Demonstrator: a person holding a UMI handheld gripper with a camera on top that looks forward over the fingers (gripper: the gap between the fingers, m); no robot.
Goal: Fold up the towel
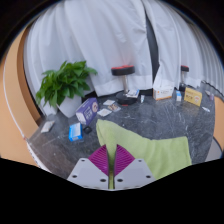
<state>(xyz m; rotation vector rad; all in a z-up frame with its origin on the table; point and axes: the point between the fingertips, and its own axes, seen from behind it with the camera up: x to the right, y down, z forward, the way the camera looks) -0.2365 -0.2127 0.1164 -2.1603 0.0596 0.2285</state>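
A light green towel lies spread on the dark marble table, reaching from just ahead of the fingers to the right. My gripper is low at the towel's near edge. Its two magenta pads are closed together, with a thin strip of the green cloth pinched between them. The towel's near left corner is hidden behind the fingers.
A potted green plant stands at the far left. A purple box and a blue item lie left of the towel. Boxes and a yellow pack sit at the back right, before a white curtain.
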